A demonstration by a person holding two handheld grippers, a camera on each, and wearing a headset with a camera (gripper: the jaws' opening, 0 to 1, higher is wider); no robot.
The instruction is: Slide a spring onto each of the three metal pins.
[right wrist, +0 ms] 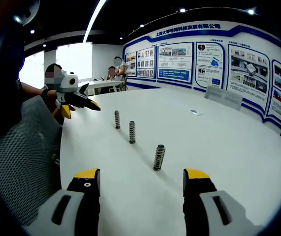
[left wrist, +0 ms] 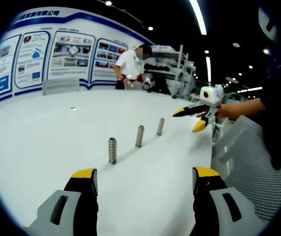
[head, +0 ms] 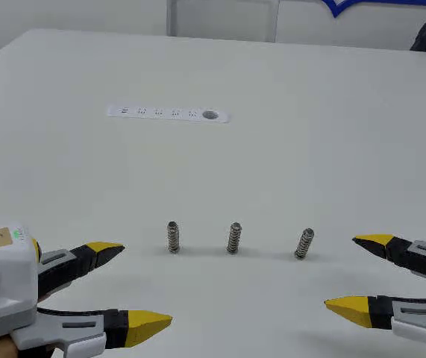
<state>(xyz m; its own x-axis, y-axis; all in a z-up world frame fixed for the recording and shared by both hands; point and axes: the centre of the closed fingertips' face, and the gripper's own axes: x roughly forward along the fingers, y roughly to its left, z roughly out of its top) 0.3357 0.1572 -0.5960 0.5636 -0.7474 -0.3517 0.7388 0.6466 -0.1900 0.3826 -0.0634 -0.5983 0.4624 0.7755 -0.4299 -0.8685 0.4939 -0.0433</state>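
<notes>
Yellow-tipped jaws of the left gripper [head: 134, 287] are seen closest in the head view, at the bottom left. They are spread wide and nothing is held between them. The right gripper [head: 345, 272] is seen at the bottom right. It is spread wide too, and nothing is held in it. Both are kept low over the white bench [head: 309, 134], with their tips pointed toward each other.

Between the two grippers, a little farther back, three pins [head: 234, 226] are stood in a row on the bench. A spring is seen around each pin: the left spring [head: 173, 239], the middle spring [head: 233, 239] and the right spring [head: 304, 245]. The left spring looks upright, and the right spring looks a little tilted, with its top to the right. The three are set apart from each other, and none is touched by a gripper.

Far back on the bench, a white power strip [head: 168, 113] is laid flat.

In the left gripper view, the row of springs is seen ahead of the open jaws, and the right gripper is seen past the far end of the row. At the back, a person [left wrist: 130, 66] is seen standing near a wall of posters [left wrist: 56, 49].

In the right gripper view, the same row is seen from the other end, with the left gripper past it.
</notes>
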